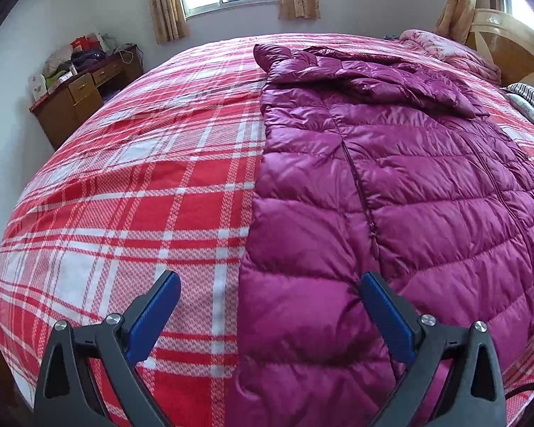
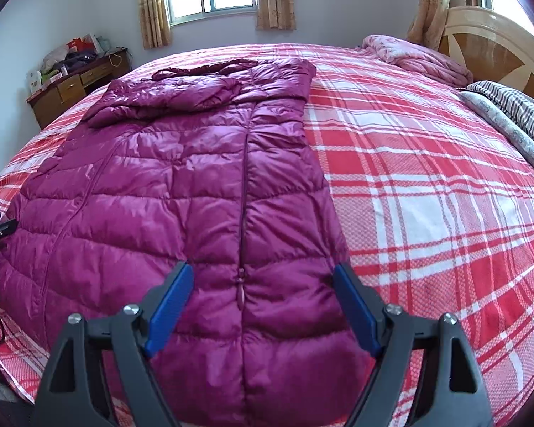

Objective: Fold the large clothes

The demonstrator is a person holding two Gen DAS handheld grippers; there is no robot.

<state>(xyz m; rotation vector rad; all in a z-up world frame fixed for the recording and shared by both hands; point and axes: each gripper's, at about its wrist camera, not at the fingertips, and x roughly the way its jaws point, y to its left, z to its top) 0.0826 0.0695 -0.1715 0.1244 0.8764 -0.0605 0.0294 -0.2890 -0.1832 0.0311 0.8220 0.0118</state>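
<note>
I hold both grippers, left (image 1: 268,293) and right (image 2: 263,284), spread wide and empty above the magenta quilted down coat (image 2: 181,192); no readable writing shows.

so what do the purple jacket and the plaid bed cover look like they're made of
Purple jacket: looks like thin, glossy synthetic shell, probably nylon or polyester, over puffy filling; it shines in the window light and is stitched into bulging channels. Whether the fill is down cannot be told.

Plaid bed cover: looks like matte woven cloth, possibly cotton; no shine, and a fine woven dot pattern shows in the red and white checks.
</note>
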